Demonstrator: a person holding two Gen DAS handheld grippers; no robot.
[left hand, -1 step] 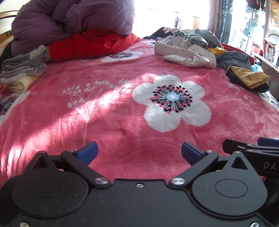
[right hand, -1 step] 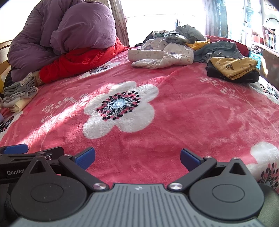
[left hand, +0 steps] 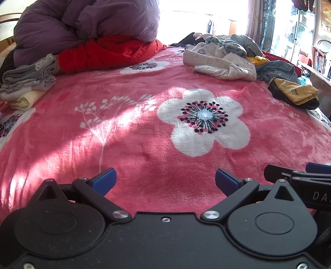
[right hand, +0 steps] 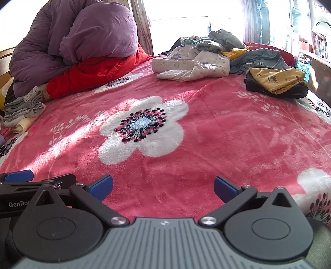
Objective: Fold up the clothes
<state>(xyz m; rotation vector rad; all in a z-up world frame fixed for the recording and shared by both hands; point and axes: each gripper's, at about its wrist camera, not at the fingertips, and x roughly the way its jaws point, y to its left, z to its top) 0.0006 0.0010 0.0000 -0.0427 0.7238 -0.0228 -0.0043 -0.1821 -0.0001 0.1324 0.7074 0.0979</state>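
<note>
Hovering above the pink blanket [left hand: 144, 149], left claw [left hand: 165, 180] and right claw [right hand: 163, 184] gape wide, empty

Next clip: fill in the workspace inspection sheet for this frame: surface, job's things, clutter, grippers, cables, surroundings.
Surface: pink fleece blanket with white flowers covering a bed, bare in the middle.
Job's things: unfolded heap of pale, grey and denim clothes at the far side; folded mustard-and-black stack far right; folded grey-and-cream stack far left.
Clutter: purple duvet lying on red bedding.
Grippers: left gripper open, empty; right gripper open, empty, both low over the blanket.
Cables: nothing seen.
Surroundings: bright window, curtains, bookshelf at right.
</note>
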